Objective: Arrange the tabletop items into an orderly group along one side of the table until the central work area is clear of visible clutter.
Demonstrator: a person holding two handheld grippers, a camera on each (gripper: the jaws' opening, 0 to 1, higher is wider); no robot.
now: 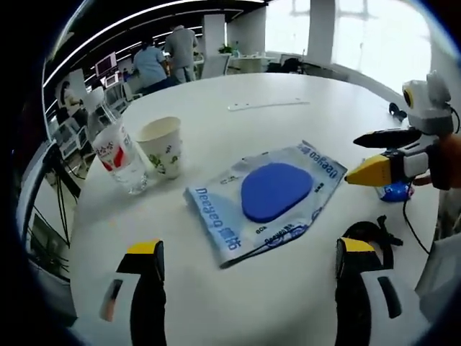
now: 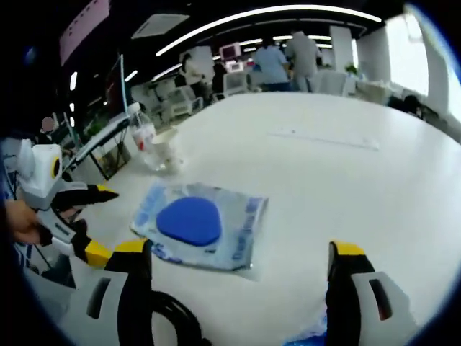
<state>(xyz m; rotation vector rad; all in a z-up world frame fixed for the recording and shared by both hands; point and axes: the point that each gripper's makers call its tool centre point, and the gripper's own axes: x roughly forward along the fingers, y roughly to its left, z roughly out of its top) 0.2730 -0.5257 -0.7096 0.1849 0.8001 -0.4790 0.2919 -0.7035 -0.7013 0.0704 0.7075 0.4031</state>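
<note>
I have both grippers spread wide and empty: the left gripper (image 1: 246, 270) hovers over the near edge of the round white bench (image 1: 288, 86), and the right gripper (image 2: 241, 270) faces it from the opposite side. Between them, toward the middle of the bench, lies the clear plastic packet with a blue rounded pad inside (image 1: 266, 198). Near the far left edge stand a white paper cup with a leaf print (image 1: 161, 146) and, just beside it, a clear plastic bottle with a red-and-white label (image 1: 119, 155).

My worry is the packet: flat, slick film on a smooth top will likely slide away instead of lifting. Pushed toward the cup and bottle, it could topple both light pieces. A black cable (image 1: 374, 234) and a small blue wrapper (image 1: 395, 192) by the right edge could snag my fingers.
</note>
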